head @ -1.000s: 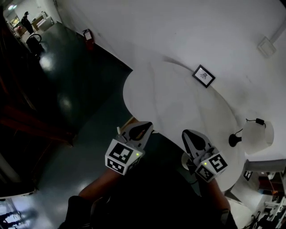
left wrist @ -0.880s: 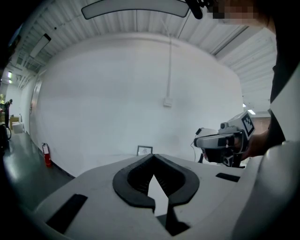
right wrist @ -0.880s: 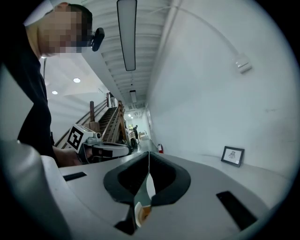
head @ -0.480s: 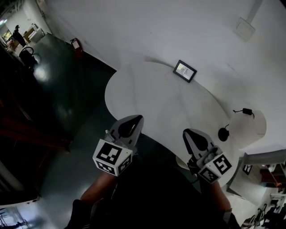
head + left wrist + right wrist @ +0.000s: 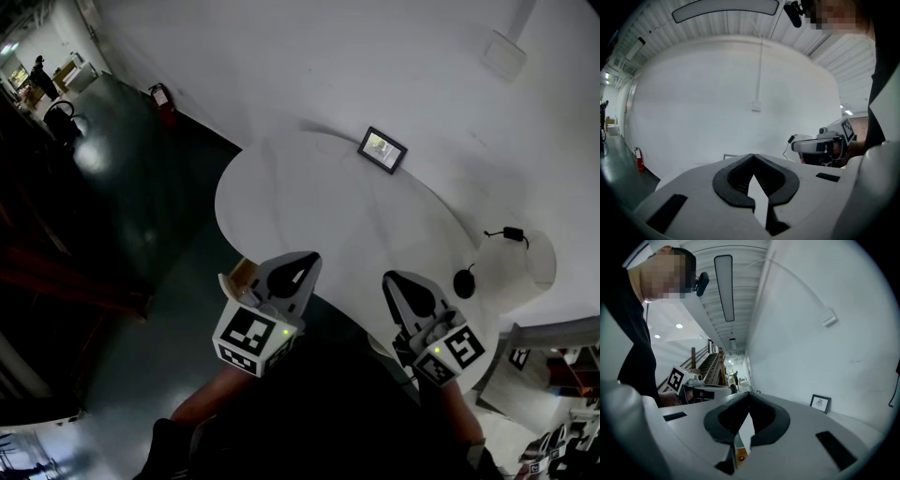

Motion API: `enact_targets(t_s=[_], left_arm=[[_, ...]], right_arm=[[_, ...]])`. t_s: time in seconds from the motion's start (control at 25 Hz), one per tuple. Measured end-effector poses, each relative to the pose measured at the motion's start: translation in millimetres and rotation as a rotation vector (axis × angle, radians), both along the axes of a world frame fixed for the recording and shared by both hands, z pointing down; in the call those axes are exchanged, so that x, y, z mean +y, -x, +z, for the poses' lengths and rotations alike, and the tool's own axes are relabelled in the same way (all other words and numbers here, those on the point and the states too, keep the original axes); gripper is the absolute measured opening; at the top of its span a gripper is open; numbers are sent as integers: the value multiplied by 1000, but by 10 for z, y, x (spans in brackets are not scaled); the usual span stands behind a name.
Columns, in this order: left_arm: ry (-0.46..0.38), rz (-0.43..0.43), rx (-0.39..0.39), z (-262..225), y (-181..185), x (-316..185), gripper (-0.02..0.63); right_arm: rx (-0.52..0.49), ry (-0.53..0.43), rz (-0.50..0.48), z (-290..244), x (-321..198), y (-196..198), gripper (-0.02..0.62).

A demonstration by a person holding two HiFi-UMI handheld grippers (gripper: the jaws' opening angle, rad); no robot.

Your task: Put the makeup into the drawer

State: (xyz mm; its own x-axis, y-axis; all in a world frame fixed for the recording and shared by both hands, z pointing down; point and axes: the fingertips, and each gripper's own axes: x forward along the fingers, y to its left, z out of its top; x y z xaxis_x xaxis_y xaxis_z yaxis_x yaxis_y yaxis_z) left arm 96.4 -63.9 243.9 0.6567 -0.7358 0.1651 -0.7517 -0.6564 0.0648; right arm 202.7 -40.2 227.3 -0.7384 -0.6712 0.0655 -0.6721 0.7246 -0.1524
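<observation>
No makeup and no drawer show in any view. In the head view my left gripper (image 5: 312,259) and right gripper (image 5: 389,278) hang side by side over the near edge of a round white table (image 5: 319,202). Both point toward the white wall. The left gripper view shows its jaws (image 5: 753,157) shut with nothing between them. In the right gripper view the jaws (image 5: 749,395) are shut and empty too. Each gripper sees the other: the right gripper (image 5: 819,145) and the left gripper (image 5: 690,382). A small tan piece (image 5: 241,273) peeks out beside my left gripper; I cannot tell what it is.
A small framed picture (image 5: 382,150) stands at the table's far edge by the wall. A black round object (image 5: 464,281) and a black plug with cable (image 5: 512,232) lie at the table's right end. A dark glossy floor (image 5: 141,216) spreads to the left, with a red extinguisher (image 5: 162,96) by the wall.
The head view has swung, so the table and picture sit further left and higher. Both grippers have shifted over the table's near edge, the left one ending nearer the right. Jaws stayed shut.
</observation>
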Motion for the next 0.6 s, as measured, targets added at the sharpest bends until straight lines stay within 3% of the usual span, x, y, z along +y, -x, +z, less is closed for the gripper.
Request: enact_targets(t_s=[0.48,0.6], left_arm=[[-15,26,-1,-42,31,-3,11],[-18,27,7,-56,66,-13,11]], right_arm=[[-36,-27,9,-93,-35,103,17],[17,-34,8,-22,-30,101,17]])
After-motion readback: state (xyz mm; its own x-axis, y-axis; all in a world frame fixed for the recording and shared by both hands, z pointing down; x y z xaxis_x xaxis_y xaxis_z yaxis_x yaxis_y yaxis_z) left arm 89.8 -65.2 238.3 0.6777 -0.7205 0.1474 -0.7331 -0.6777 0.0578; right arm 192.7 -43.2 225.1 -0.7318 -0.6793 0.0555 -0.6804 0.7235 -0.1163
